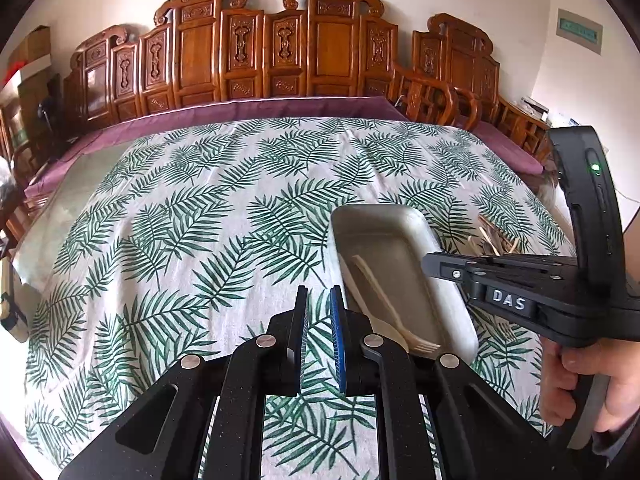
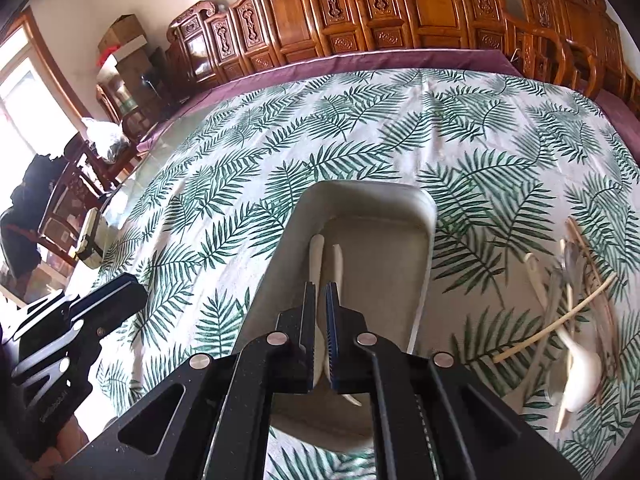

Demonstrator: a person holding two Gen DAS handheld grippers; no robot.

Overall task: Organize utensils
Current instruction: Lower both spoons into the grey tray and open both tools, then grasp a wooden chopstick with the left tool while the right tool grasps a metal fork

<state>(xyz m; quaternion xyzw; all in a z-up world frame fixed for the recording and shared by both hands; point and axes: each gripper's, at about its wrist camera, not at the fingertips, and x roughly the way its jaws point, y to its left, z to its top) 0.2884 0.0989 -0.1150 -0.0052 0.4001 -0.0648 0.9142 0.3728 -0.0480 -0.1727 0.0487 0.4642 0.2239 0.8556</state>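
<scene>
A grey rectangular tray [image 2: 424, 208] lies on the leaf-print tablecloth; it also shows in the left wrist view [image 1: 444, 292]. In it lie a cream fork [image 1: 384, 304] and a second cream utensil [image 2: 338, 260]. My right gripper [image 2: 320, 292] hangs over the tray, shut on a white utensil [image 2: 316, 252] whose handle points away. It shows from the side in the left wrist view [image 1: 430, 262]. My left gripper [image 1: 320, 296] hovers left of the tray, jaws nearly closed, nothing between them. A pile of loose utensils [image 2: 576, 300] lies right of the tray.
The tablecloth [image 1: 200, 220] covers a large table with a purple cloth under it. Carved wooden chairs [image 1: 256, 52] line the far edge. The other gripper's body [image 2: 72, 320] sits at the left of the right wrist view.
</scene>
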